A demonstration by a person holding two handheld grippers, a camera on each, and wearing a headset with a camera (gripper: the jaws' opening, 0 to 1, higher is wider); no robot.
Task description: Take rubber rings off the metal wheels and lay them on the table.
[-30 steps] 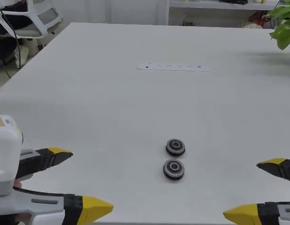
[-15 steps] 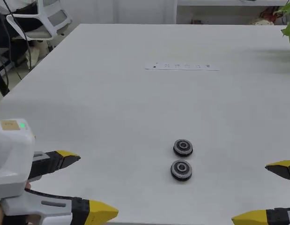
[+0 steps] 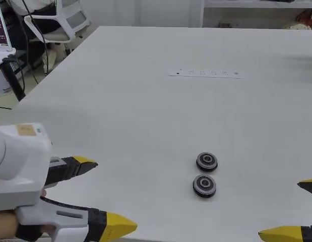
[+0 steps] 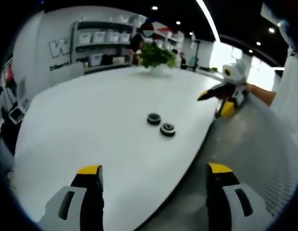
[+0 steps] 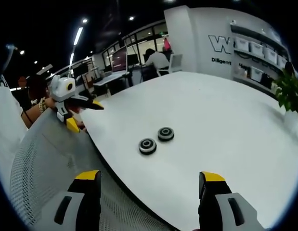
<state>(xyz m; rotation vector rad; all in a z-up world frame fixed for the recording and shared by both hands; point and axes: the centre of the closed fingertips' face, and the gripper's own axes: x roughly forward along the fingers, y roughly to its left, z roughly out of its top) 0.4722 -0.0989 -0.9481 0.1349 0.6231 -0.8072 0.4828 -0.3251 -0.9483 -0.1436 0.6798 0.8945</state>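
Two small metal wheels with dark rubber rings lie flat side by side near the table's front edge, the far wheel [image 3: 206, 161] [image 4: 154, 118] [image 5: 165, 134] and the near wheel [image 3: 204, 185] [image 4: 167, 129] [image 5: 147, 146]. My left gripper [image 3: 109, 194] [image 4: 154, 169] hovers open at the front left, well to the left of them and holding nothing. At the front right corner my right gripper [image 3: 283, 209] [image 5: 146, 175] is open too, apart from the wheels. Each gripper view catches the other gripper across the table: the right gripper [image 4: 221, 91] and the left gripper [image 5: 74, 103].
A white power strip [image 3: 206, 73] lies farther back on the white table [image 3: 145, 111]. An office chair [image 3: 55, 20] stands past the far left corner. A potted plant [image 4: 156, 55] [image 5: 288, 91] sits at the table's right end. The table's front edge runs just under both grippers.
The head camera has swung left, so the picture has shifted right. The wheels lie where they were, and both grippers stay open by the front edge.
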